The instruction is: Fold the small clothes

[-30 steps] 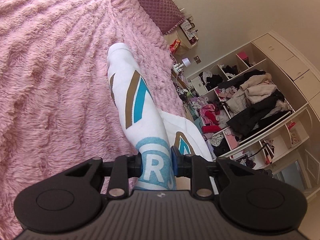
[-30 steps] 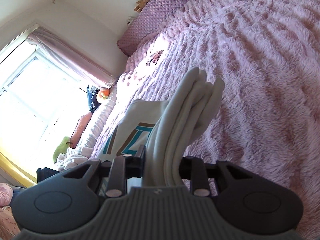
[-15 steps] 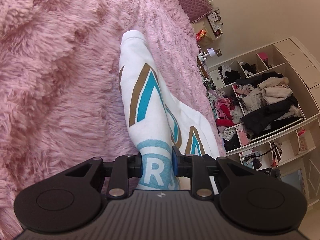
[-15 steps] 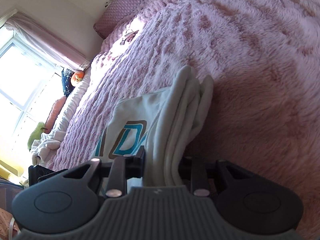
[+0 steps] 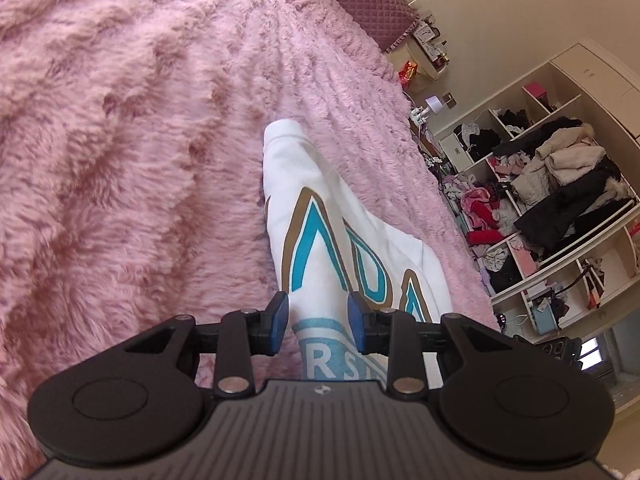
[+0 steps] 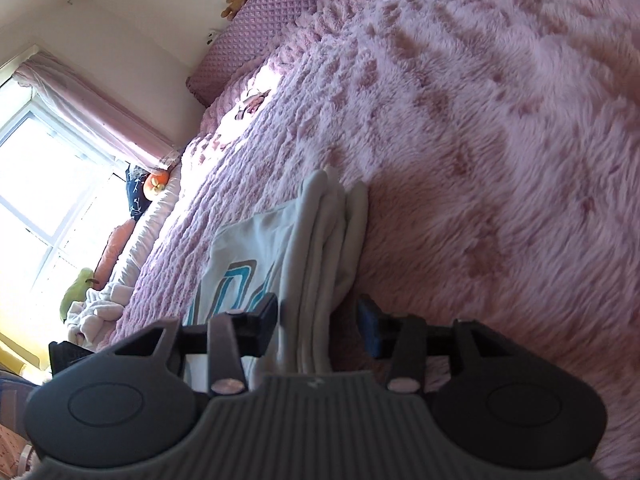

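- Left gripper [image 5: 317, 327]: fingers are opening, letting go of the white garment [image 5: 320, 240] lying mid-frame on the pink bed [image 5: 120, 160]; a pad could be snagging cloth.
- Right gripper [image 6: 318, 326]: fingers are widening around the stacked folds; the layers could be springing apart.

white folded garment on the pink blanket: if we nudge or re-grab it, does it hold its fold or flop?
The white garment probably flops: soft cloth, its stacked layers already splay at the far end. A push likely drags on the shaggy pink blanket, bunching rather than sliding. Both the left gripper and right gripper are opening, so the layers may spring apart.
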